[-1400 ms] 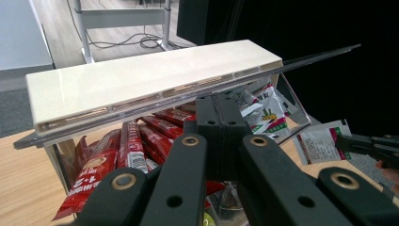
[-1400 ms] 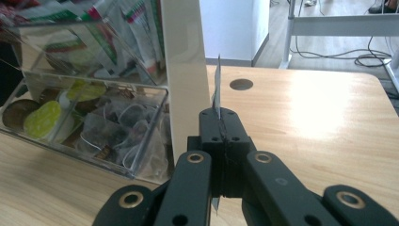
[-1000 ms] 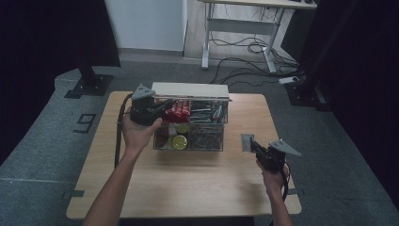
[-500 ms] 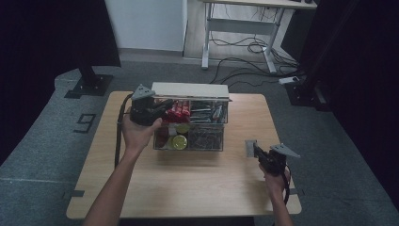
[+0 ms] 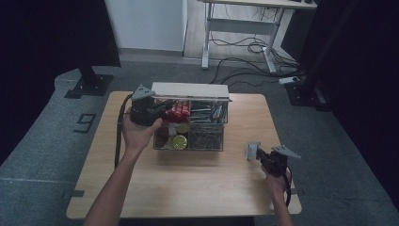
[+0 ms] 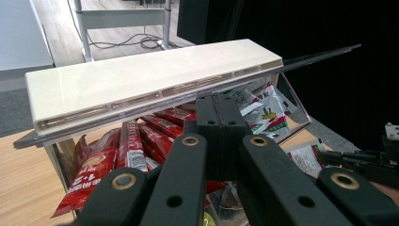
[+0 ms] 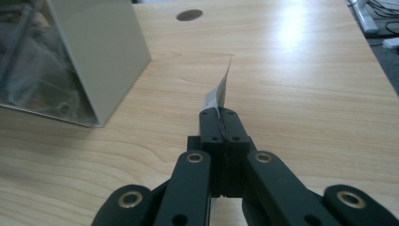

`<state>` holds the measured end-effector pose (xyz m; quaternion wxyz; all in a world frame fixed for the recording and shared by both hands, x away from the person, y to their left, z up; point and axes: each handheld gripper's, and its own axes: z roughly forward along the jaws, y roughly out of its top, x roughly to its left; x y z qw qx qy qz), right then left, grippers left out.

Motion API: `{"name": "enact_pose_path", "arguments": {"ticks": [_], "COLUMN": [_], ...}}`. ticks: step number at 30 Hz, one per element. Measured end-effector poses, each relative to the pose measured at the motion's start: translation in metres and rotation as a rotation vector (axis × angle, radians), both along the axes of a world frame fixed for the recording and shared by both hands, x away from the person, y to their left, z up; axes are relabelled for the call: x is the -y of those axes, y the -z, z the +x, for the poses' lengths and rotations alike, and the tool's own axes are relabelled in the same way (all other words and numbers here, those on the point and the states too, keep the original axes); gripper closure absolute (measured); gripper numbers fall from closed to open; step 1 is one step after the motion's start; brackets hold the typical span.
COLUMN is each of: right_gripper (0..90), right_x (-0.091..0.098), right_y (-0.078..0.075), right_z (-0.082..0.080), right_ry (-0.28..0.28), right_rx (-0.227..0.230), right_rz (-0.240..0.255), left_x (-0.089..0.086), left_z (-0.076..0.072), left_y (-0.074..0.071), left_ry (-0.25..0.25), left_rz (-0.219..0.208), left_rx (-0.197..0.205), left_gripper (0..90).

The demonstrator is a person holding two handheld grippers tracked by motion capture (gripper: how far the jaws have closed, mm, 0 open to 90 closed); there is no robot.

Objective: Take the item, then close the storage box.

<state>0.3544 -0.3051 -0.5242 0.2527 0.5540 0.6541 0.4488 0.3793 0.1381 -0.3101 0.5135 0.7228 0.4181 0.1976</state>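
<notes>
While the small silver packet (image 7: 220, 89) stands on edge just ahead of the right tool (image 7: 221, 112), its near end is pinched between that tool's pressed-together jaws, low over the bare tabletop (image 7: 301, 84). High view: packet (image 5: 252, 151) at the tabletop's right front, well apart from the clear box (image 5: 190, 123). Left tool (image 6: 220, 101), jaws pressed together and holding nothing, sits just under the box's raised cream lid (image 6: 150, 77), above red sachets (image 6: 129, 146).

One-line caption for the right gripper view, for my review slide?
Right gripper, jaws shut on a thin silvery packet held edge-on above the wooden table, beside the clear storage box.
</notes>
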Motion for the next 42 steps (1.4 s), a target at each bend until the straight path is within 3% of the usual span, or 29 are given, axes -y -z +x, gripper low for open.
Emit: {"name": "enact_pose_path", "arguments": {"ticks": [5, 8, 12, 15, 17, 20, 24, 31, 42], "right_gripper": [88.6, 87.6, 77.6, 72.2, 62.3, 54.7, 52.6, 52.1, 53.6], "right_x": [0.005, 0.007, 0.007, 0.006, 0.005, 0.003, 0.002, -0.005, -0.014], "right_y": [0.008, 0.014, 0.022, 0.023, 0.023, 0.020, 0.015, 0.002, -0.006], "right_z": [0.002, 0.004, 0.007, 0.007, 0.007, 0.006, 0.003, -0.003, -0.008], "right_ry": [0.023, 0.040, 0.070, 0.074, 0.084, 0.106, 0.125, 0.064, 0.023], "right_rx": [-0.020, -0.040, -0.079, -0.082, -0.085, -0.072, -0.043, 0.014, 0.037], "right_rz": [-0.010, -0.040, -0.125, -0.146, -0.171, -0.175, -0.171, -0.095, -0.081], "left_x": [0.000, 0.000, 0.000, 0.000, 0.000, 0.000, 0.000, 0.001, 0.002], "left_z": [0.000, 0.000, 0.000, 0.000, 0.000, 0.000, 0.000, -0.001, -0.003], "left_y": [0.000, 0.000, 0.000, 0.000, 0.000, 0.001, 0.001, 0.003, 0.008], "left_ry": [0.000, 0.000, 0.000, 0.001, 0.000, 0.000, -0.001, 0.002, 0.013], "left_rz": [-0.001, -0.001, -0.001, -0.003, -0.002, -0.003, -0.005, -0.007, -0.011], "left_rx": [0.000, 0.000, 0.000, 0.000, 0.000, 0.000, 0.001, 0.000, -0.002], "left_gripper": [90.0, 90.0, 90.0, 90.0, 90.0, 90.0, 90.0, 90.0, 90.0]}}
